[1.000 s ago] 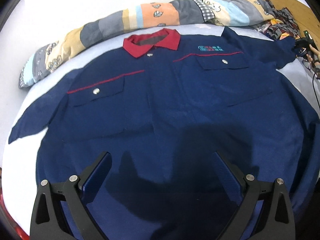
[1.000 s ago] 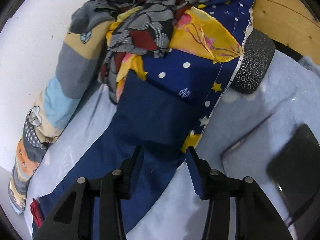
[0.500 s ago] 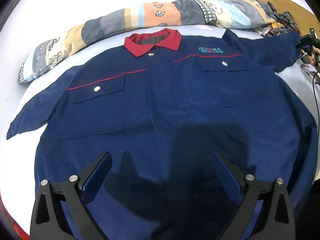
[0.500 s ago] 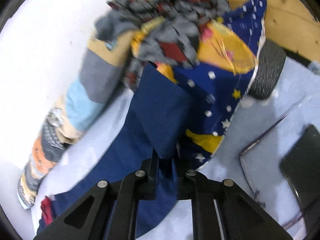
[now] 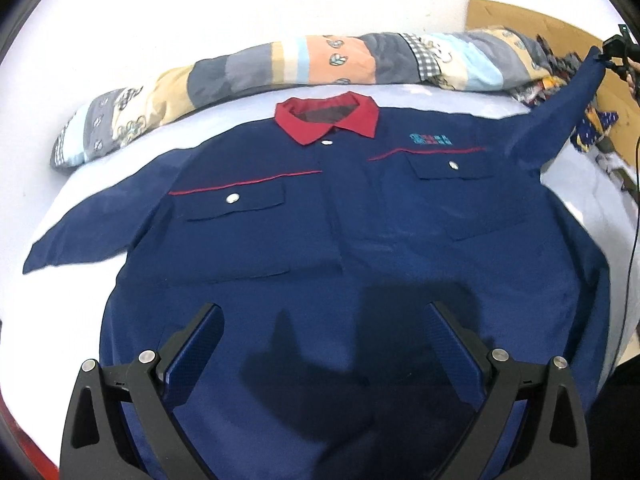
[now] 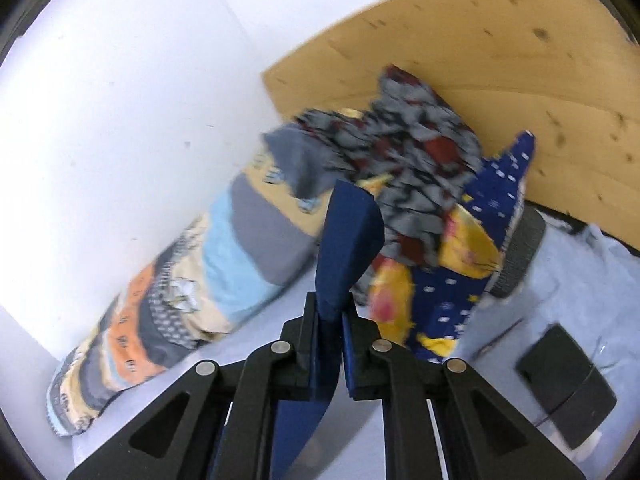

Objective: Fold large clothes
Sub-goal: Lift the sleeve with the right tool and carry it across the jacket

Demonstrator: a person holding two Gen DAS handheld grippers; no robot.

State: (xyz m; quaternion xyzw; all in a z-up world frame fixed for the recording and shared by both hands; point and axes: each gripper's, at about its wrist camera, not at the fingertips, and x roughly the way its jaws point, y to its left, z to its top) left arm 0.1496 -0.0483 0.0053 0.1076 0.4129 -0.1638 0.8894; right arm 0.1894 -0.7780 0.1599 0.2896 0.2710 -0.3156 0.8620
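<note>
A large navy work shirt (image 5: 340,232) with a red collar (image 5: 326,118) lies front-up on a pale sheet. Its left sleeve (image 5: 92,224) lies flat. My left gripper (image 5: 320,320) is open and hovers over the shirt's lower hem, touching nothing. My right gripper (image 6: 330,320) is shut on the cuff of the right sleeve (image 6: 346,240) and holds it lifted off the bed. In the left wrist view this sleeve (image 5: 560,120) stretches up toward the right gripper (image 5: 618,54) at the far right.
A rolled patchwork quilt (image 5: 280,64) lies along the wall behind the shirt. A pile of patterned clothes (image 6: 432,200) sits against a wooden headboard (image 6: 500,60). A black device (image 6: 566,388) and a cable lie on the sheet at the right.
My right gripper closed on the sleeve cuff and lifted it up off the bed. My left gripper drew back slightly, staying open.
</note>
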